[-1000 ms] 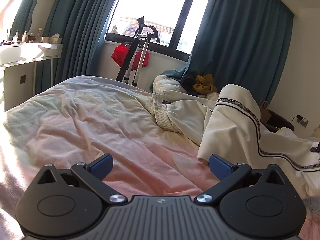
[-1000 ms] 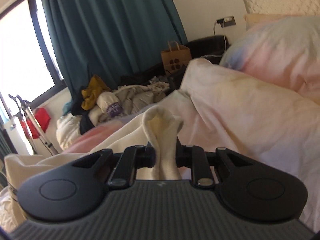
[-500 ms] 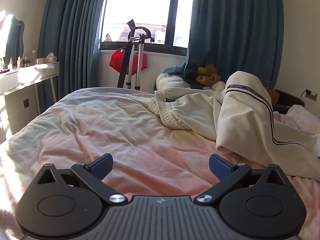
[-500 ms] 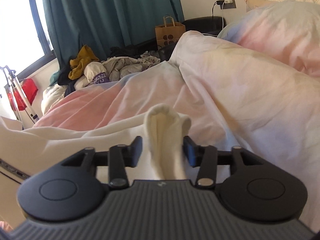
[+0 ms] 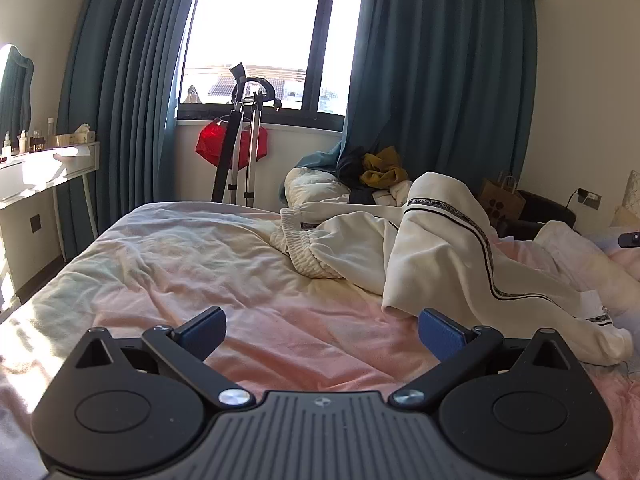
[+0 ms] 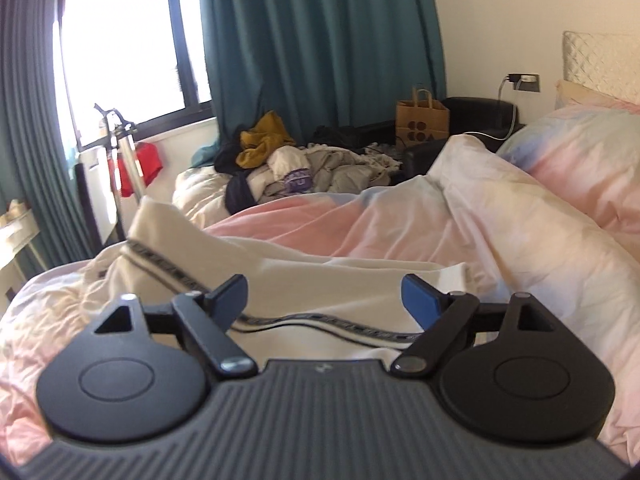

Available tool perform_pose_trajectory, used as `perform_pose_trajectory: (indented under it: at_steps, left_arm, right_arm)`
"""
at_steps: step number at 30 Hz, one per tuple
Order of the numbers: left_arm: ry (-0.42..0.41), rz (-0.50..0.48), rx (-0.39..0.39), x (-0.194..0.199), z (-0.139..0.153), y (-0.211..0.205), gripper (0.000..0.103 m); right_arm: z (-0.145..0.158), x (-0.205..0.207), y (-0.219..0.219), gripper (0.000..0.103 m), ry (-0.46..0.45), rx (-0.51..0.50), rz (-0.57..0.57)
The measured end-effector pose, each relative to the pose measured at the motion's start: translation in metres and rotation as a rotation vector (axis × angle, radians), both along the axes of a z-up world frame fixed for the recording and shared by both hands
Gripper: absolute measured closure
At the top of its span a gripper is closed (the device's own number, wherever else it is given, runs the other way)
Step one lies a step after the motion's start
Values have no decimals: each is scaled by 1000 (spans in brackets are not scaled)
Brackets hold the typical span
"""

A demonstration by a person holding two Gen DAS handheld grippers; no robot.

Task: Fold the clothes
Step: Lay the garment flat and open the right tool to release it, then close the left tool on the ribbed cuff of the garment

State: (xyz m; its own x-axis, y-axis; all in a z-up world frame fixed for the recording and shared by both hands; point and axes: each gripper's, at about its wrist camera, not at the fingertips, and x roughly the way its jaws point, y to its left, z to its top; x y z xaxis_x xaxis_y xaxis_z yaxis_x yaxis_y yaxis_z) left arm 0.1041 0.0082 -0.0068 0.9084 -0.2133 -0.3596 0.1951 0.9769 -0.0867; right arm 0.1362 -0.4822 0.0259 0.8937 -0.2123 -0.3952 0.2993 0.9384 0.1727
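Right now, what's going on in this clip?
A person with a gripper in each hand is folding cream track pants on a bed with a pink duvet. Both grippers are open and hold nothing: the left gripper hovers over bare duvet beside the pants, and the right gripper hangs just above the striped leg. The pants lie crumpled, not yet folded. A pile of other clothes waits beyond the bed.

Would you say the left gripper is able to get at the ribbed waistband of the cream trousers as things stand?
Probably yes: the left gripper is open, and only bare pink bedding lies between it and the waistband, which sits uncovered on top.
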Motion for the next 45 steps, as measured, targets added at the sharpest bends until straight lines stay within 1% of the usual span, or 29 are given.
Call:
perform_pose_trajectory:
  at_steps: [2,4,7,11,14,18,21,24,25,27,29,32,34,35,36,39,42,43,44,45]
  left_arm:
    - [-12,-1,3,-9,5,3,0]
    - [-15,-20,-24,-16,9,9,0]
    - [-17,-28,-30,-19,10,11,0]
    - [-20,-34,-30,-22,11,12,0]
    - [-21,-39,-30,-24,11,13,0]
    - [-26,-41,-21,-26,10,12,0]
    - [-32,-25,10,-23,5,4,0]
    - [1,-26,-38,-10,0,3,0]
    - [16,-24,-53,-3,-1,2,0]
    - [30,20,-74,17,0,3,0]
    - [58,33,-112,39,1,4,0]
    - [145,13,-232,90,-7,2,0]
    - [210,-4,-315,128,-15,-3,3]
    - [245,-14,-356,148,-20,-7,5]
    - [263,-26,-399,166,-25,-12,5]
    - [305,-36,-484,219,-46,-32,4]
    - [356,-2,-590,272,-75,-46,5]
    - [371,14,-626,286,-83,-48,7]
    - [381,34,-660,299,-91,-48,12]
    - [391,57,-694,313,-100,-49,14]
  right_arm:
    - [5,-8,29,18,-1,-6,40]
    - [9,-16,56,18,-6,-15,82]
    - [11,-27,94,18,-21,-37,147]
    - [1,-40,138,18,-54,13,178]
    - [-13,-41,158,18,-50,-2,206]
    - [-25,-42,171,18,-44,-39,220]
    - [-32,-48,167,18,-39,-18,202]
    - [-40,-52,158,18,-26,7,160]
    - [-42,-49,157,18,-7,1,143]
    - [-47,-45,155,18,31,-11,107]
    - [-52,-42,153,18,37,-48,44]
    - [-60,-37,144,18,25,-23,18]
    - [-65,-35,137,18,18,33,19]
    - [-68,-33,135,18,19,51,22]
    - [-71,-30,134,18,21,63,25]
    - [-82,-19,130,18,40,91,23]
    - [-96,-5,125,18,65,114,10]
    - [-100,1,124,18,68,114,8]
    - [-105,5,123,18,71,114,7]
    - [-110,9,121,18,75,114,5]
